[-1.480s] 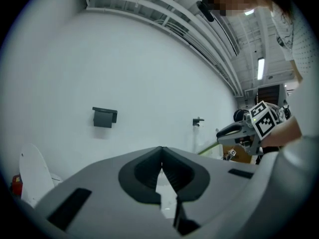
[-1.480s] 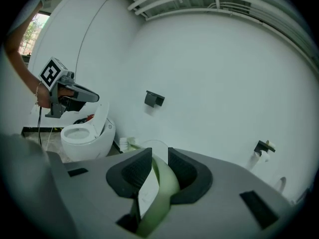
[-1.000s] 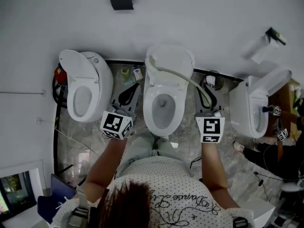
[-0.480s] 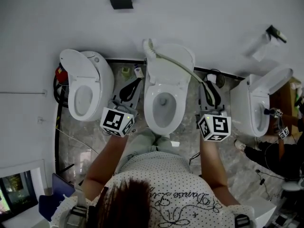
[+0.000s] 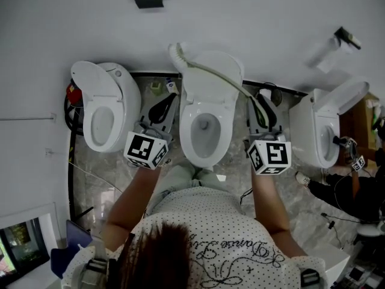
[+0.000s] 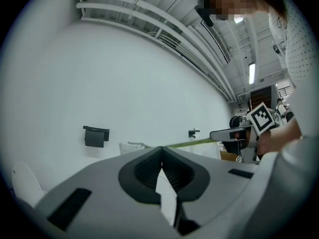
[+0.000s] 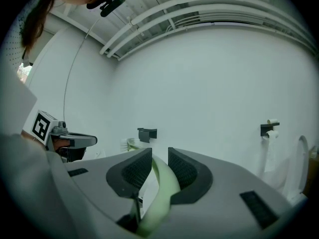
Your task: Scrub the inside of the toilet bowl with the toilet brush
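We've got the right gripper point(image 5: 257, 105) clamped on the pale-green handle of the toilet brush point(image 5: 207, 71). The handle runs up-left across the raised lid of the middle toilet point(image 5: 185, 131). The bristle head is up by the wall, past the lid's upper-left edge — not in the bowl. The left gripper point(image 5: 166, 106) has its jaws pressed together with nothing between them, and hangs just left of the bowl.
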`<state>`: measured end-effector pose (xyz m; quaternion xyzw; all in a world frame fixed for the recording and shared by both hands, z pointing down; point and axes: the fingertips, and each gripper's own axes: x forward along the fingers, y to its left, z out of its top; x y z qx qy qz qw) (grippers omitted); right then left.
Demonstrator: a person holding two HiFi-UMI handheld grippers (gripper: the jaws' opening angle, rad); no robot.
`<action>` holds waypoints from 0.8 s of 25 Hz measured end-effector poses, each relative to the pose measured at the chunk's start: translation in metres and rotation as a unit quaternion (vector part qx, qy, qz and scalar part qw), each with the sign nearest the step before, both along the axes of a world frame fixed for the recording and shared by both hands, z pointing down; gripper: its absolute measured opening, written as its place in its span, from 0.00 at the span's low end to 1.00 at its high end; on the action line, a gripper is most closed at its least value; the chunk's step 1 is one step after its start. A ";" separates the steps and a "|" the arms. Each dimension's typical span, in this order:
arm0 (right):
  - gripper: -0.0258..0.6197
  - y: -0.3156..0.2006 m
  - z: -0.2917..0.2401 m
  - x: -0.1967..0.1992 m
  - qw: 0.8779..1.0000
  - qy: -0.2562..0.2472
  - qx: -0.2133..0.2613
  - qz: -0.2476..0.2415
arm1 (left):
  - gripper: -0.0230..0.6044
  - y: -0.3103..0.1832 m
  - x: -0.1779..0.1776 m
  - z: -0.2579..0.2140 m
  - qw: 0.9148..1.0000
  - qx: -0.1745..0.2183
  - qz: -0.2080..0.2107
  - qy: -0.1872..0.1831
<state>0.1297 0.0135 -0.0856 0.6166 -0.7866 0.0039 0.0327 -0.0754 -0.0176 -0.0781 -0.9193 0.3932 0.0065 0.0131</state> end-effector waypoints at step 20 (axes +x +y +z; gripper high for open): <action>0.22 -0.005 -0.002 0.000 1.000 -0.007 0.000 -0.002 | 0.04 -0.007 0.000 0.003 1.000 -0.005 -0.007 0.002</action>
